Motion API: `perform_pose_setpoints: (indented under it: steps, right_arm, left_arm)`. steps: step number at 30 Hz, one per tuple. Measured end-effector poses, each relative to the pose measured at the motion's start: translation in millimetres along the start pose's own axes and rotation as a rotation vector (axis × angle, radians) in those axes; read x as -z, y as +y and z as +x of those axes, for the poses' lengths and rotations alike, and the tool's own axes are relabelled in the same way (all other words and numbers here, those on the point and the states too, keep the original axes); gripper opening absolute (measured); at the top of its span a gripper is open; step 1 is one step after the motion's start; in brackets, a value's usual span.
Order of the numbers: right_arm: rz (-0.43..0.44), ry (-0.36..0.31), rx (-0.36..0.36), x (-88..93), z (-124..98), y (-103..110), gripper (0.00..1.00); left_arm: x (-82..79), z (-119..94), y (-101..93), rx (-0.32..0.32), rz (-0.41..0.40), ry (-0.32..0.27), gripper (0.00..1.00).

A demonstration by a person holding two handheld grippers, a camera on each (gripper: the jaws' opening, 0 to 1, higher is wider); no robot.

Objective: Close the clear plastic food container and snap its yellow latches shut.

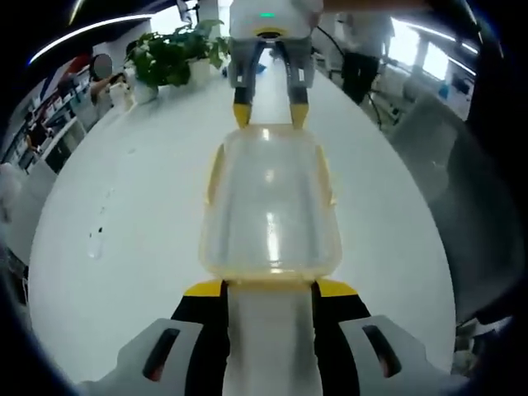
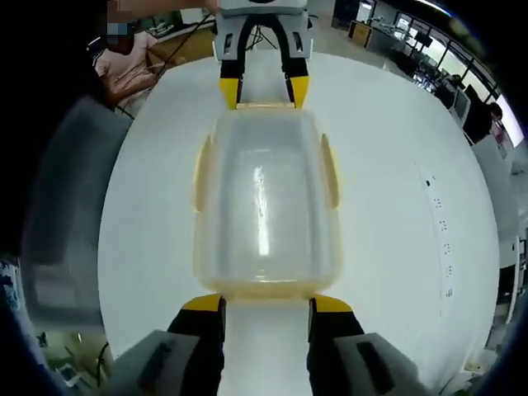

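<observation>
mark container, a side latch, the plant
container [image 1: 270, 210]: left gripper view, middle of the lid
latch [image 2: 330, 169]: right gripper view, yellow strip on the side edge
plant [image 1: 169, 54]: left gripper view, leaves

I can read no text, label, brand, number or sign anywhere in front of me. The clear container between my jaws carries no print that I can make out, and its yellow latches are plain. The white surface bears only a few small dark marks, too small to tell as writing. Things far back in the room are too blurred to read.
</observation>
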State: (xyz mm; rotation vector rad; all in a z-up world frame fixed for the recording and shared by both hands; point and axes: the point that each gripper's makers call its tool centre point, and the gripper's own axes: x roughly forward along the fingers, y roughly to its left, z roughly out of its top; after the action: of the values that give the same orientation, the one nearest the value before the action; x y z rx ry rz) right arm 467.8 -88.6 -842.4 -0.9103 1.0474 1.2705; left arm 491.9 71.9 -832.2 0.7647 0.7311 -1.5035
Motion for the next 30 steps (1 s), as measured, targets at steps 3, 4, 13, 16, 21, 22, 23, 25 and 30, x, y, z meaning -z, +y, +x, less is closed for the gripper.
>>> perform_pose_setpoints:
  steps: [3,4,13,16,21,22,23,25,30]
  right_arm:
    - [0.007,-0.015,-0.002,1.3,-1,0,0.37]
    - [0.014,-0.020,-0.005,1.7,0,-1,0.37]
    - [0.067,-0.040,-0.035,6.4,-1,4,0.53]
    - [0.084,-0.058,-0.031,5.3,-12,2,0.57]
    - [0.132,-0.218,0.017,-20.4,-37,-8,0.48]
    - [0.139,-0.247,0.024,-24.3,-40,-10,0.45]
    - [0.141,-0.288,0.028,-30.3,-43,-10,0.40]
    - [0.153,-0.319,0.035,-33.8,-44,-11,0.36]
    - [0.124,-0.285,0.031,-34.5,-34,-6,0.34]
  left_arm:
    - [-0.4,0,-0.1,0.001,0.001,0.001,0.37]
    - [-0.7,0,0.1,0.002,0.007,-0.003,0.38]
    - [4.8,-3,-1.0,0.007,-0.052,-0.037,0.51]
    - [3.6,-11,-2.5,0.014,-0.086,-0.075,0.52]
    - [-11.4,-30,1.0,-0.007,-0.129,-0.187,0.47]
    - [-15.9,-33,1.9,-0.012,-0.140,-0.218,0.45]
    - [-19.8,-36,3.2,-0.022,-0.147,-0.241,0.43]
    - [-21.4,-36,2.0,-0.038,-0.118,-0.230,0.40]
    - [-29.5,-29,-1.2,-0.033,-0.088,-0.220,0.39]
